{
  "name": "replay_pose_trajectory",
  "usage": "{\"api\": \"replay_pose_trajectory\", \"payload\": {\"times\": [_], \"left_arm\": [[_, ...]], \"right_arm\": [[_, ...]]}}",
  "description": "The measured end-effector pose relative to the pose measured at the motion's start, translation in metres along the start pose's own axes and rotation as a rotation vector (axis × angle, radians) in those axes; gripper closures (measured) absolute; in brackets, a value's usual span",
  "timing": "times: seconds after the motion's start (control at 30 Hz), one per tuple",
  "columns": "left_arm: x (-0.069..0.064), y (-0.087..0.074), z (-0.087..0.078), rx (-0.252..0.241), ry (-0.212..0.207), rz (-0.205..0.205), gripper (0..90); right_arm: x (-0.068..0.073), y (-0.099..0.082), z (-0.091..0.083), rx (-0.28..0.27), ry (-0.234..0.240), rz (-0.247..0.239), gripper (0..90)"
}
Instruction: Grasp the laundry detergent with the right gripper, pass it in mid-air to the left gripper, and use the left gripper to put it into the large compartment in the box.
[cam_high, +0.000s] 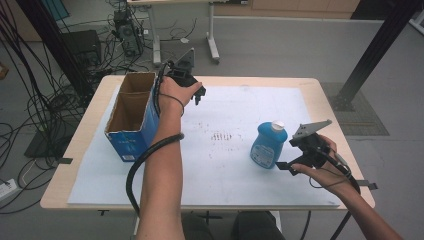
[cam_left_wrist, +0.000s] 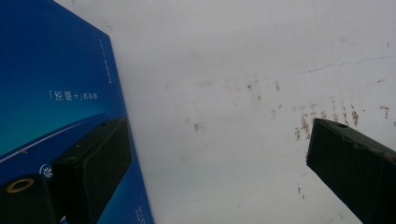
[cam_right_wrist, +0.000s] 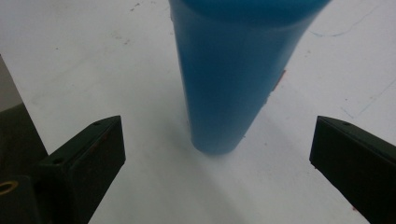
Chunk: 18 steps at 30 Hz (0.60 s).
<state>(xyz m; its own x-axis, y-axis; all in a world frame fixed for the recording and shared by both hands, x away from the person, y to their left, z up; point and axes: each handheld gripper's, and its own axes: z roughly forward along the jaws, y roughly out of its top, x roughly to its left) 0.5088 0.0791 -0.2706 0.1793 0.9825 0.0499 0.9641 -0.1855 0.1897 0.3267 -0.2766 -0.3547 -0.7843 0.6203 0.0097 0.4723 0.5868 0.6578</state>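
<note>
Box (cam_high: 131, 115) left of blue bottle (cam_high: 268, 145)

A blue plastic bottle (cam_high: 268, 146) with a white cap stood upright on the white mat, right of the table's middle; in the right gripper view its rounded body (cam_right_wrist: 232, 74) rose from the mat. An open-topped cardboard box (cam_high: 131, 116), blue outside and brown inside, stood at the mat's left, split into two compartments; white print marked its blue wall (cam_left_wrist: 51, 84).
</note>
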Motion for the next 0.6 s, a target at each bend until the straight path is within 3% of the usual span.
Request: {"api": "replay_pose_trajectory", "payload": {"times": [0.43,0.6], "left_arm": [[-0.005,0.002,-0.003,-0.026,-0.013,0.004,7.0],[-0.004,0.001,-0.002,-0.023,-0.014,0.004,7.0]], "right_arm": [[0.01,-0.002,0.02,-0.068,-0.069,0.013,2.9],[0.01,-0.003,0.024,-0.088,-0.071,0.018,2.9]]}}
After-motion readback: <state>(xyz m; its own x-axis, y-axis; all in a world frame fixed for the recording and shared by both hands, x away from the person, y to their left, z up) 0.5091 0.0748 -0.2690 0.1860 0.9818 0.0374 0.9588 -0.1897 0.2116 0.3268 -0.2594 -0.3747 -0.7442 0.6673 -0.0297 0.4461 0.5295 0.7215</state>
